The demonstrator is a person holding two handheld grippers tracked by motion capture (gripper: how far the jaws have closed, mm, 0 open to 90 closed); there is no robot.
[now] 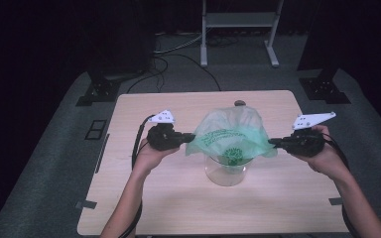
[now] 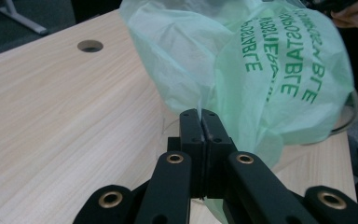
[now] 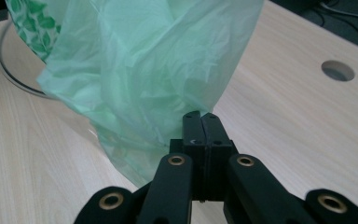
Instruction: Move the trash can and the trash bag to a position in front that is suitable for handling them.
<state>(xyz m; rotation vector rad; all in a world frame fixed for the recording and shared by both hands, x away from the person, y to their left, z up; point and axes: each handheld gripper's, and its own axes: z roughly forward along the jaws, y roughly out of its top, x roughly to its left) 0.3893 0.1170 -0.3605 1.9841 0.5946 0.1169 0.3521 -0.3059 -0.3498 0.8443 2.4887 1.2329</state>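
Bag [image 1: 230, 134], thin green plastic w/ dark green print, hangs stretched between two grippers over a clear round container [image 1: 225, 171] near table centre. Left gripper [image 1: 191, 138] sits at bag's left edge; in left gripper view its jaws are clamped tight together w/ a fold of the film pinched between them, pads themselves hidden by the film. Print in that view reads mirrored, partly cut by folds, so only bits like "POSTABLE" can be made out. Container is mostly covered by the bag: just its lower wall shows in high view, and a curved bit of rim [image 2: 349, 116] at bag's right side in left gripper view. Right gripper [image 1: 271, 142] holds bag's right edge, jaws likewise clenched on the film in right gripper view; whether much film sits between them is hard to tell. Both forearms run off the bottom edge of high view. Table [image 1: 144, 198] is light wood-grain, w/ a round cable hole [image 1: 239, 103] at the far edge. Floor around is grey carpet; cables [image 1: 178, 59] lie behind the table, a white metal frame [image 1: 238, 29] stands further back, cut off at top, room beyond is dark.
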